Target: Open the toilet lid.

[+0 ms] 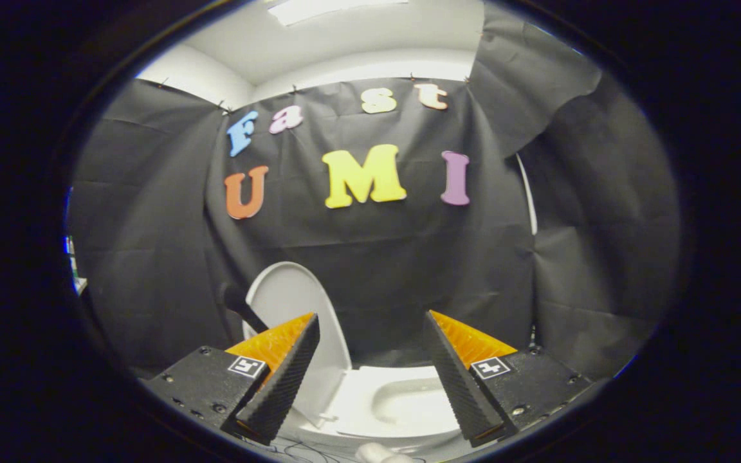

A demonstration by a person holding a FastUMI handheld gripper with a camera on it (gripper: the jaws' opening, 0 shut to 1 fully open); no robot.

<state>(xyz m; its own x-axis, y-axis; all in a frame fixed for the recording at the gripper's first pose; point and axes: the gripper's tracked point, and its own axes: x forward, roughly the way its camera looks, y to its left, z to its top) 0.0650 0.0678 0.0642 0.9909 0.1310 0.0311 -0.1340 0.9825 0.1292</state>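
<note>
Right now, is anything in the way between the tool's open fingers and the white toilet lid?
Nothing visible. The white oval plastic toilet lid stands raised just beyond the tool, behind its left finger, with the white bowl open between the fingers.

Dim booth, overhead light, fisheye warp

you face a booth hung with black cloth (pixel 377 257), creased and pinned along its top edge, draped across the back and both sides. above it rises a white wall (pixel 197 74), meeting a white ceiling where a bright light panel (pixel 329 8) glows. on the right, the cloth (pixel 538 71) sags forward in a loose fold, and a thin white edge (pixel 528 193) shows through a gap in the drape.
</note>
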